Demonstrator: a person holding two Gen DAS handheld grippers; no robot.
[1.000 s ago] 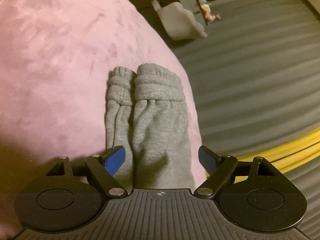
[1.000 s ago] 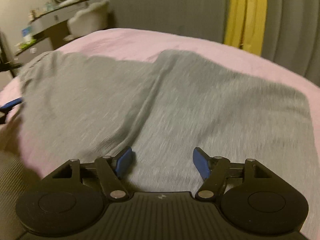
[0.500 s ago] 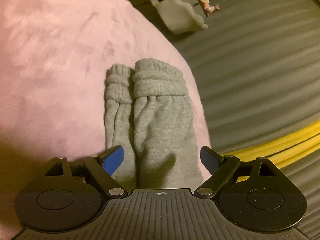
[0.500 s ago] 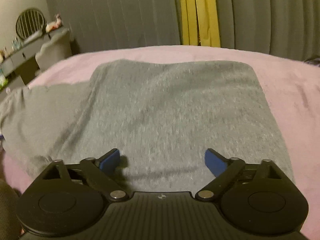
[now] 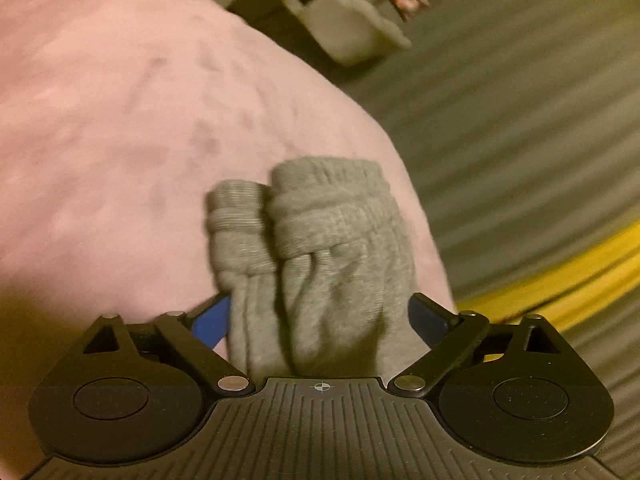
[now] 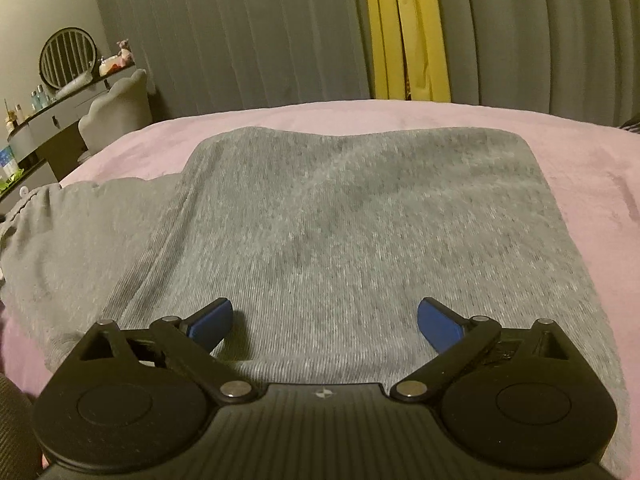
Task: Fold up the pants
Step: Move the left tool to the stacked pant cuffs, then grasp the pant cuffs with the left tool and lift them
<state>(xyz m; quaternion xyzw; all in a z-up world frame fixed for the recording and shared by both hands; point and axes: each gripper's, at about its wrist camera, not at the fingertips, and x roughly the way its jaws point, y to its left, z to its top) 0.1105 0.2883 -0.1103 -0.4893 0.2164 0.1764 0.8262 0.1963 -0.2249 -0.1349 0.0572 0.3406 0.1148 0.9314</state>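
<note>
Grey sweatpants lie on a pink bed cover (image 5: 120,140). In the left wrist view the two ribbed leg cuffs (image 5: 328,216) rest side by side near the bed's right edge. My left gripper (image 5: 318,312) straddles both legs; its jaws are opening, with the fabric between them and the right pad clear of it. In the right wrist view the wide folded body of the pants (image 6: 360,220) spreads flat, with the legs trailing off to the left. My right gripper (image 6: 325,308) hovers open over the near edge of the pants, gripping nothing.
The bed cover (image 6: 580,152) drops off just right of the cuffs. Beyond the bed hang grey curtains with a yellow strip (image 6: 408,28). A white chair (image 6: 120,108) and a dresser with a round mirror (image 6: 68,60) stand at far left.
Both grippers' jaws have widened. The left view has closed in on the cuffs. The right view has swung across the pants, so the folded body now sits centred.
</note>
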